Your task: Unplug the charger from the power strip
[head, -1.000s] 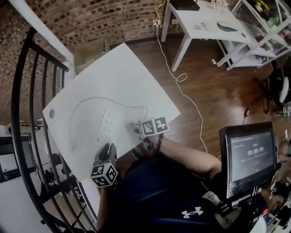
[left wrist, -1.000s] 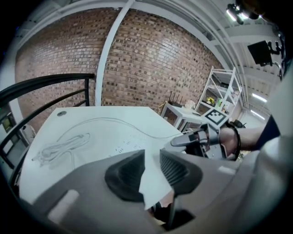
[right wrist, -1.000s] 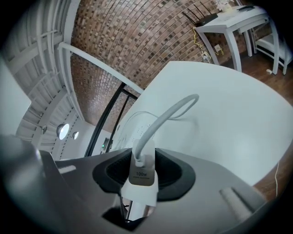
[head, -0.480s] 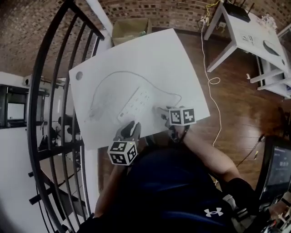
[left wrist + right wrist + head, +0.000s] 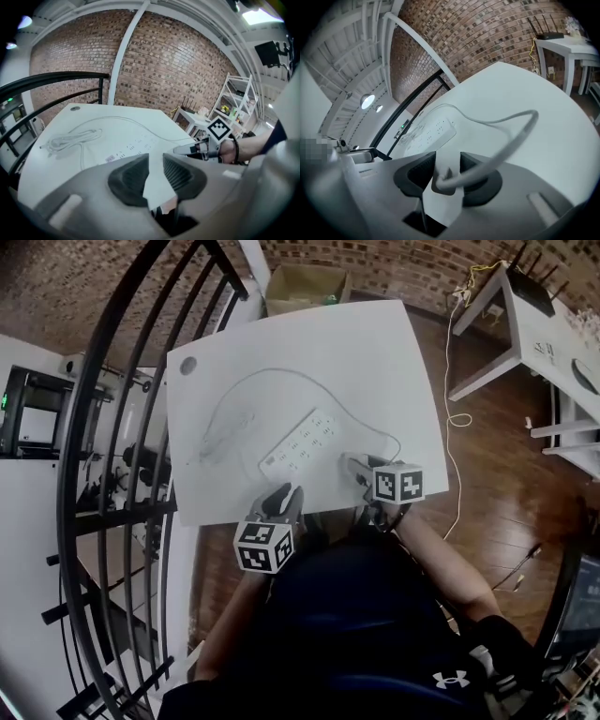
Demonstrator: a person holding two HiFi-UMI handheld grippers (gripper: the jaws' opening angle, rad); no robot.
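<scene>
A white power strip (image 5: 302,440) lies slantwise on the white table (image 5: 375,352); it also shows in the left gripper view (image 5: 133,146) and the right gripper view (image 5: 429,133). My right gripper (image 5: 357,465) (image 5: 447,160) sits just right of the strip, shut on the charger's small white plug (image 5: 442,182). The charger's cable (image 5: 520,133) loops away from the jaws, runs round behind the strip and ends in a loose coil (image 5: 220,432) (image 5: 70,138). My left gripper (image 5: 283,495) (image 5: 156,161) hovers at the table's near edge, open, with nothing between its pads.
A black stair railing (image 5: 112,427) runs along the table's left side. A cardboard box (image 5: 305,287) sits beyond the far edge. To the right are a white side table (image 5: 525,315) and a cord trailing over the wooden floor (image 5: 450,418).
The head view has swung, so the table now sits higher and more centred. The right gripper has rolled a little. Both grippers stay in the same places beside the strip.
</scene>
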